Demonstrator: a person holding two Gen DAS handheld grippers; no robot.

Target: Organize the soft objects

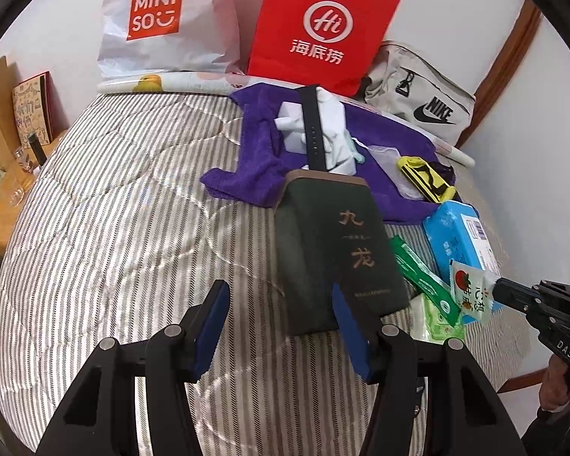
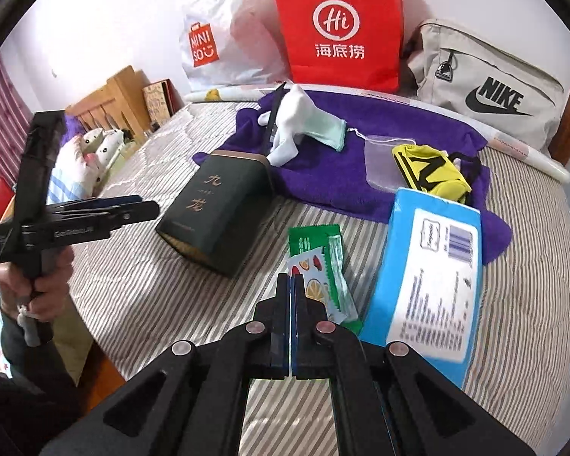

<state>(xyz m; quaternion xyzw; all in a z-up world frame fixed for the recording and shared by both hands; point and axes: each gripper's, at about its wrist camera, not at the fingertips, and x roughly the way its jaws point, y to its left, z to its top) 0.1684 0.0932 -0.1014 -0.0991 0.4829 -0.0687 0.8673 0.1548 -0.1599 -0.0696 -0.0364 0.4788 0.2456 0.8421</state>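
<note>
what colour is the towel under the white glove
Purple; the towel under the white glove shows best in the right wrist view.

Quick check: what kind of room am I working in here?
Most likely a bedroom: the things lie on a striped quilted mattress, a wooden headboard stands at its far end, and a pillow lies beside it.

The bed cover [image 1: 114,209] is striped grey and white. On it a purple towel [image 2: 380,152] carries a white glove [image 2: 304,125] and a yellow pouch [image 2: 433,171] with black marks. The box [image 1: 334,250] is dark green with gold characters; the tissue pack [image 2: 429,266] light blue; the shopping bag [image 2: 342,26] red with white logo.
</note>
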